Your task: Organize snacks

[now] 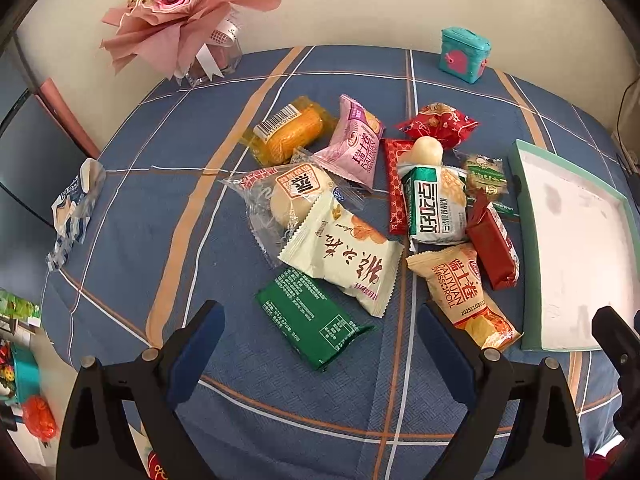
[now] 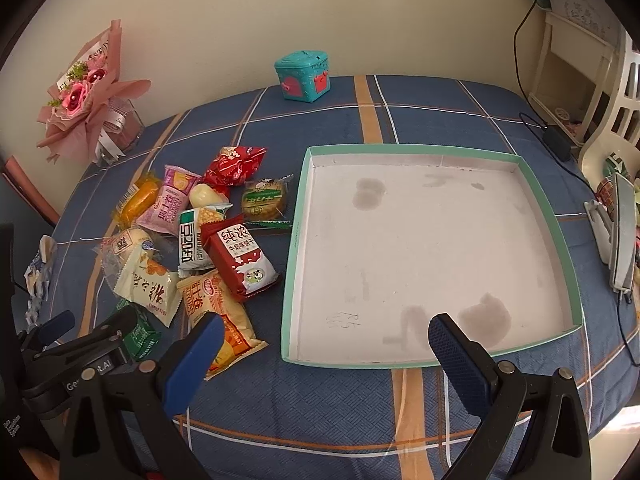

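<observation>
Several wrapped snacks lie in a pile on the blue plaid tablecloth (image 1: 280,380). Nearest my left gripper (image 1: 320,320) is a green packet (image 1: 312,322), with a cream packet (image 1: 344,260) and an orange Swiss-roll packet (image 1: 464,292) behind it. The left gripper is open and holds nothing. A shallow green-rimmed tray (image 2: 552,224) with a bare white floor sits right of the pile. My right gripper (image 2: 326,330) hovers open over the tray's near edge, empty. A red biscuit packet (image 2: 240,260) lies close to the tray's left wall.
A pink bouquet in a glass vase (image 1: 188,12) stands at the back left and a teal toy box (image 2: 304,76) at the back. A crumpled wrapper (image 1: 76,208) lies at the left table edge. Cables and white furniture (image 2: 580,80) are off to the right.
</observation>
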`<state>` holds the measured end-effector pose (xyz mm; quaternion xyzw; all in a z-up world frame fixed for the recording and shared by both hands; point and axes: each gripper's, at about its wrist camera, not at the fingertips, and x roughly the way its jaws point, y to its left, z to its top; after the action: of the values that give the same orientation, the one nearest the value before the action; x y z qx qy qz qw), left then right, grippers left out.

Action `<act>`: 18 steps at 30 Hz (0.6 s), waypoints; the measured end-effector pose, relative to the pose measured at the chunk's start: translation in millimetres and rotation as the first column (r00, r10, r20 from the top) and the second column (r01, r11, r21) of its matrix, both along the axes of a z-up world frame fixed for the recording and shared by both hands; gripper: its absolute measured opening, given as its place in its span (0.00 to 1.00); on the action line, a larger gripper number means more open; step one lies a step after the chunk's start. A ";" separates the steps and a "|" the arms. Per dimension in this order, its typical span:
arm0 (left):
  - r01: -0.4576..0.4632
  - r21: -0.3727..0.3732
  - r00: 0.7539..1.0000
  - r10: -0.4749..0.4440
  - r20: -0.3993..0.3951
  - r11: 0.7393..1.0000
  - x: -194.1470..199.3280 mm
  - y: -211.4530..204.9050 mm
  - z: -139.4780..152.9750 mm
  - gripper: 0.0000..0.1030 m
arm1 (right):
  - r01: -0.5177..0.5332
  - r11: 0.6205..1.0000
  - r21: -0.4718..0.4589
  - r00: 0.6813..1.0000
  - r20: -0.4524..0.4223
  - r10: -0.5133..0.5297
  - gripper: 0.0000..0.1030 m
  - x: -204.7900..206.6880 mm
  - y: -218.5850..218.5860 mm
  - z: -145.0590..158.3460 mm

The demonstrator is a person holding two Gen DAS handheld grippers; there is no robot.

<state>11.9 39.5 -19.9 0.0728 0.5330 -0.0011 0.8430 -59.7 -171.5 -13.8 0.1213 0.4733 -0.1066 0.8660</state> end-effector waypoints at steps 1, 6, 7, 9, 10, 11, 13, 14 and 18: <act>-0.002 0.000 1.000 0.002 0.001 1.000 -0.3 0.5 0.0 0.94 | -0.002 1.000 -0.001 1.000 0.000 0.002 1.00 0.0 0.9 0.4; -0.010 0.006 1.000 0.010 0.000 1.000 0.2 1.9 1.4 0.94 | -0.004 1.000 0.001 1.000 0.001 0.004 1.00 0.2 0.8 0.8; -0.011 0.008 1.000 0.011 0.002 1.000 -0.3 1.2 1.3 0.94 | -0.004 1.000 0.000 1.000 0.001 0.004 1.00 0.5 0.9 0.9; -0.010 0.011 1.000 0.010 0.002 1.000 -0.5 -0.4 1.3 0.94 | -0.007 1.000 0.001 1.000 0.001 0.007 1.00 1.0 1.5 1.0; -0.009 0.012 1.000 0.009 0.001 1.000 -0.3 -0.8 1.3 0.94 | -0.008 1.000 0.004 1.000 0.001 0.008 1.00 1.3 1.9 1.0; -0.009 0.013 1.000 0.009 0.000 1.000 -0.2 -0.8 1.1 0.94 | -0.008 1.000 0.005 1.000 0.001 0.008 1.00 1.4 2.0 1.1; -0.008 0.013 1.000 0.008 -0.004 1.000 -0.2 -0.8 0.6 0.94 | -0.009 1.000 0.007 1.000 0.003 0.009 1.00 1.7 2.7 1.6; -0.008 0.013 1.000 0.009 -0.005 1.000 0.2 -0.8 0.3 0.94 | -0.010 1.000 0.006 1.000 0.004 0.010 1.00 1.7 2.8 1.6; -0.010 0.015 1.000 0.010 -0.006 1.000 0.0 -0.7 -0.9 0.94 | -0.017 1.000 0.008 1.000 0.004 0.017 1.00 2.4 4.3 1.6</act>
<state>11.9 38.8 -20.8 0.0765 0.5359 0.0066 0.8408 -57.4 -167.1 -12.2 0.1208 0.4731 -0.0972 0.8672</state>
